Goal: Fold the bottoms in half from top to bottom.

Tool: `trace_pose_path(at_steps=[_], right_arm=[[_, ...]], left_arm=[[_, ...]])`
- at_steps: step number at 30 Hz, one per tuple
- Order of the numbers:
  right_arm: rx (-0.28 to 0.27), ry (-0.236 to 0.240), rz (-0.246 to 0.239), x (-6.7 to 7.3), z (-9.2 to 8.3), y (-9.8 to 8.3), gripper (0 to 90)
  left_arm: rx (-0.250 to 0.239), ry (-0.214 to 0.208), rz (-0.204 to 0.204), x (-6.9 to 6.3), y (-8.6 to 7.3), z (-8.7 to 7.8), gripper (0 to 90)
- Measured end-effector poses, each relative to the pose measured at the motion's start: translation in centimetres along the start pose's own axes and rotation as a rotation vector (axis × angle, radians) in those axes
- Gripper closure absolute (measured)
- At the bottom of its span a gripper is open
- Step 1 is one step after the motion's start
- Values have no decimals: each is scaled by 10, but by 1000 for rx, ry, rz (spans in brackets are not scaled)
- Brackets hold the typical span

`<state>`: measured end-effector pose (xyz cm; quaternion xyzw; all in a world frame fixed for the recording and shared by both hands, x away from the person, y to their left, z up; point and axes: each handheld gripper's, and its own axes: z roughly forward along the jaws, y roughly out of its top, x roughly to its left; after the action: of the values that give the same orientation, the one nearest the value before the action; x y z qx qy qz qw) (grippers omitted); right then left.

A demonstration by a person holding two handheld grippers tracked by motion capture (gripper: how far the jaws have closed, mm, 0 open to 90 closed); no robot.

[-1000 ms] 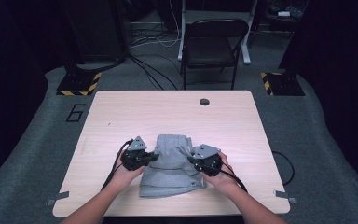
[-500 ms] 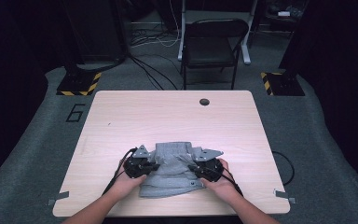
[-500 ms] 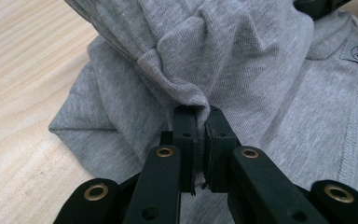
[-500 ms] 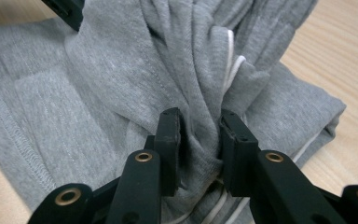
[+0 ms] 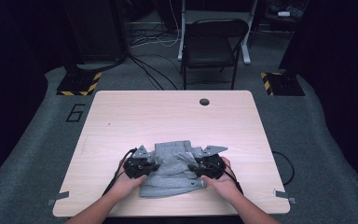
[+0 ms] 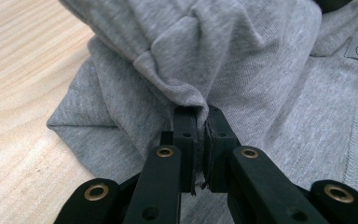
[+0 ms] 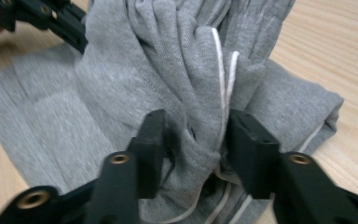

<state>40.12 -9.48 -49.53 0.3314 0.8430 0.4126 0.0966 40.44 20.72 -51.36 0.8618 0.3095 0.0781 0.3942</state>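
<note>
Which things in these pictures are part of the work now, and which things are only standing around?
Part of the work:
- grey garment
- left gripper, shut on a fold
- right gripper, jaws just opening, cloth between them

Only standing around:
- folding chair
- floor cables
- table cable hole

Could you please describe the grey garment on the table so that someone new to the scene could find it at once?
Start at the light wooden table and look to its near edge, between the person's two hands. There lies the grey garment, a soft folded knit with a white drawstring. It is the one cloth thing on the table, with the left gripper shut on a fold of it.
</note>
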Motion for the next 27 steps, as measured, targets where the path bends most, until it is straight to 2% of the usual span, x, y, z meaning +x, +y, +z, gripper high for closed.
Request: trace_pose_path(at_steps=[1, 3, 4, 9, 10, 15, 24, 27], right_arm=[[-3, 4, 12, 0, -1, 2, 471], [-14, 3, 2, -2, -2, 8, 399], [-23, 1, 1, -2, -3, 11, 379], [-42, -4, 15, -5, -3, 26, 290], [-39, -4, 18, -6, -3, 30, 281], [-59, 7, 29, -10, 2, 47, 262], [-69, 48, 98, -21, 17, 74, 227], [-68, 37, 79, -20, 22, 82, 232]], left_arm=[[0, 1, 4, 0, 0, 0, 853], [2, 5, 5, 0, 0, 0, 853], [7, -7, 6, 0, 0, 0, 853], [-1, 3, 6, 0, 0, 0, 853], [6, -6, 4, 0, 0, 0, 853], [2, 6, 14, 0, 0, 0, 853], [2, 6, 15, -1, 0, 0, 854], [-2, 5, 12, 0, 0, 1, 853]])
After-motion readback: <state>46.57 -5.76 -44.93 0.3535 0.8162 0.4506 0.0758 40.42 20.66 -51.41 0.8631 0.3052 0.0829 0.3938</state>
